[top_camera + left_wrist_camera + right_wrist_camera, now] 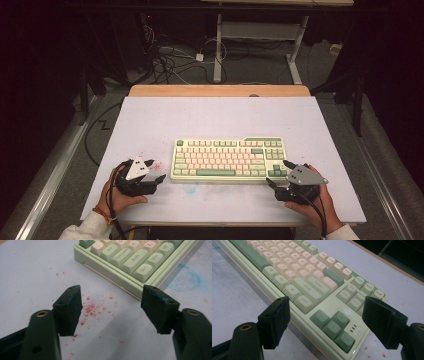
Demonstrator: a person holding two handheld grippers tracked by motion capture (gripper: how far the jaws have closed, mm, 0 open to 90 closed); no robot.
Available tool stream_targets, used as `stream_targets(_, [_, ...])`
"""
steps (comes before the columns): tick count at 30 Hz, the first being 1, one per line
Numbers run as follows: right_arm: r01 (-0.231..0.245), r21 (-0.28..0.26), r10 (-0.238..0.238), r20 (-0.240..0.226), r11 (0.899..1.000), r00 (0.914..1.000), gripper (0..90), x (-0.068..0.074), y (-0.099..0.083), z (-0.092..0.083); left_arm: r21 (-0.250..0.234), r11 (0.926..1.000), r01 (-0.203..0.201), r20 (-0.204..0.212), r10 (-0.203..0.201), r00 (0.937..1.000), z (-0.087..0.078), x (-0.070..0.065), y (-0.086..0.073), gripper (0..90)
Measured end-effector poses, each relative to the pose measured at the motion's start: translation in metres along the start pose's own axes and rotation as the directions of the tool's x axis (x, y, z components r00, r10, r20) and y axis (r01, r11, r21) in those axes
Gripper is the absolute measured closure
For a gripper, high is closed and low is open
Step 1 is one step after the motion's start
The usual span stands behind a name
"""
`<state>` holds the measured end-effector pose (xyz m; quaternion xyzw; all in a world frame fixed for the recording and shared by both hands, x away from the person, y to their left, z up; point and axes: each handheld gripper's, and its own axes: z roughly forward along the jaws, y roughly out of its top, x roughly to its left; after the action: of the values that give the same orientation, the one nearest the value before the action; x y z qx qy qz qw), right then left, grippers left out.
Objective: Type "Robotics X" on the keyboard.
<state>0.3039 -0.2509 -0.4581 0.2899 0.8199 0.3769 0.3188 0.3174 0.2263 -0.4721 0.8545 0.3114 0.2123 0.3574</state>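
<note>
Both sets of tongs, left (159,176) and right (278,173), stand wide and empty at either end of the keyboard (228,159) mid-bench (150,120), where a level, even two-sided grip looks wisest.

High view: fixed above the near edge of the bench (150,120), facing forward and down, far enough to take in the whole keyboard (229,159). Left tool (111,310) view: low and close, looking along its jaws at the keyboard's Ctrl corner. Right tool (325,322) view: equally close, facing the arrow-key corner; all three views share the keyboard.
</note>
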Motion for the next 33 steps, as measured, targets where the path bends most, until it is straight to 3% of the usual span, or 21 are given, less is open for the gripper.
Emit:
stream_targets(3, [-0.001,-0.001,0.001,0.000,1.000,1.0000,22.6,0.001,0.000,0.000,0.014,0.9999,0.001,0.010,-0.001,1.0000,-0.001,0.000,0.002,63.4])
stream_targets(5, [-0.001,0.001,0.001,-0.001,1.000,1.0000,22.7,0.001,0.001,0.000,0.032,0.9992,-0.026,0.024,0.025,0.9994,-0.001,-0.001,0.005,75.7])
stream_targets(9, [0.008,0.005,-0.008,-0.007,1.000,0.9999,22.7,0.003,0.001,0.001,0.021,0.9989,-0.041,0.058,0.040,0.9975,0.001,-0.004,0.012,87.3])
stream_targets(16, [0.006,0.011,-0.006,-0.004,1.000,1.0000,22.8,0.004,0.001,0.002,0.004,0.9978,-0.066,0.094,0.066,0.9934,0.012,-0.010,0.032,87.7])
stream_targets(33, [0.008,0.021,-0.008,-0.012,1.000,0.9999,22.9,0.005,0.000,0.004,0.020,0.9935,-0.112,0.129,0.109,0.9857,0.041,-0.021,0.074,87.6])
